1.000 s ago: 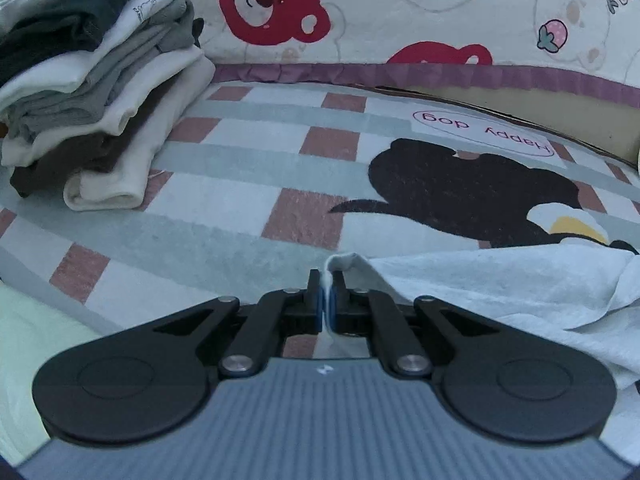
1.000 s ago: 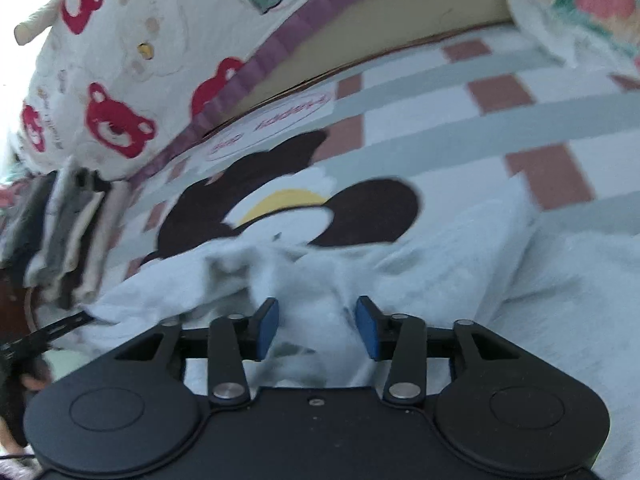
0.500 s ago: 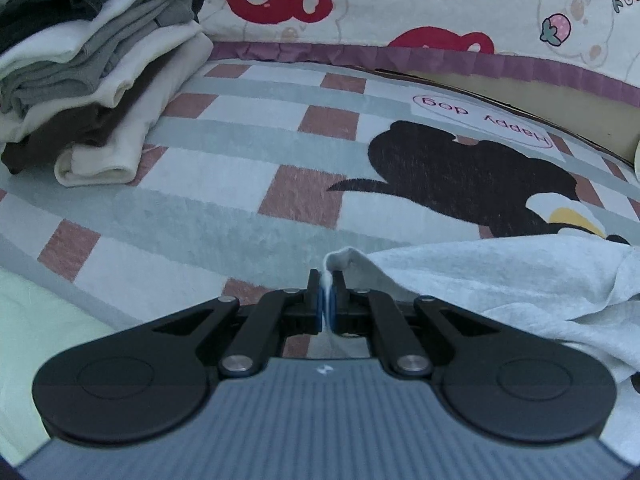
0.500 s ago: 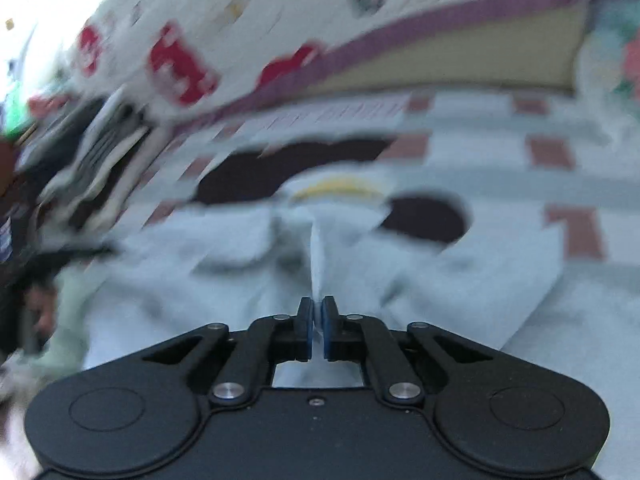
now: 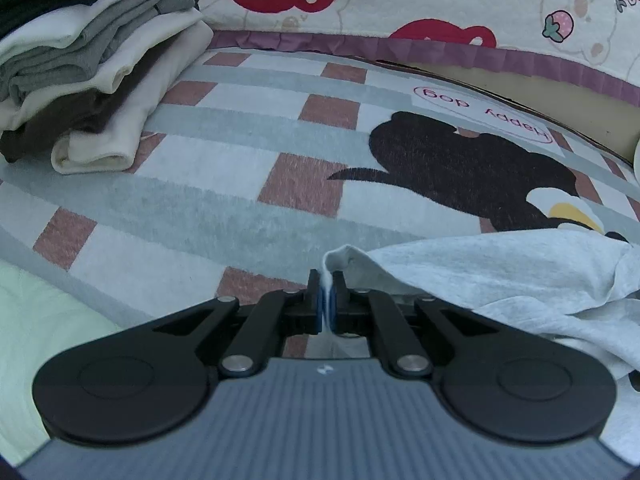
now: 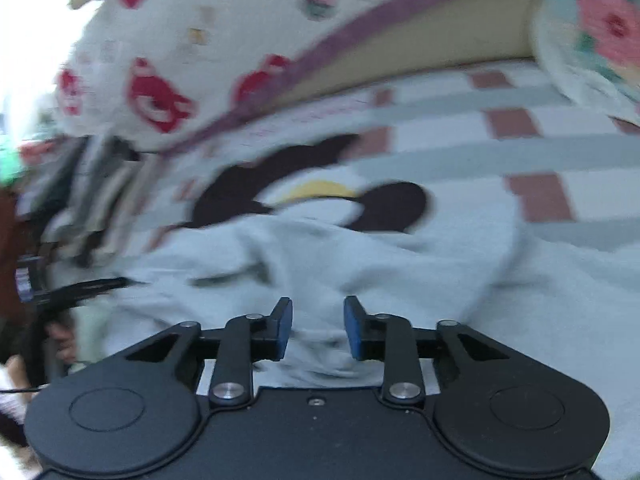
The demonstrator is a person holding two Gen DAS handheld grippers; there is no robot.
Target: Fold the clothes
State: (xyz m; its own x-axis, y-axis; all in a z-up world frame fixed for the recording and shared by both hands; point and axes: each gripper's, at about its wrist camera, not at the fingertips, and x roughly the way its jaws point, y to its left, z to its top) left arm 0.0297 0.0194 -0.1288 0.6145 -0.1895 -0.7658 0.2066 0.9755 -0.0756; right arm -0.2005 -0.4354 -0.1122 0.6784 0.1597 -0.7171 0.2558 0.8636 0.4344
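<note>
Left gripper [image 5: 327,300] fingers clamped; right gripper [image 6: 317,328] fingers opening.

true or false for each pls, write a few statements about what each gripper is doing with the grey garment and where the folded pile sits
1. The left gripper is shut on an edge of the grey garment. True.
2. The right gripper clamps the garment. False: its jaws are opening, pads clear of the cloth.
3. The folded pile lies on the checked blanket. True.
4. The pile rests on the grey garment. False: they lie apart.
</note>
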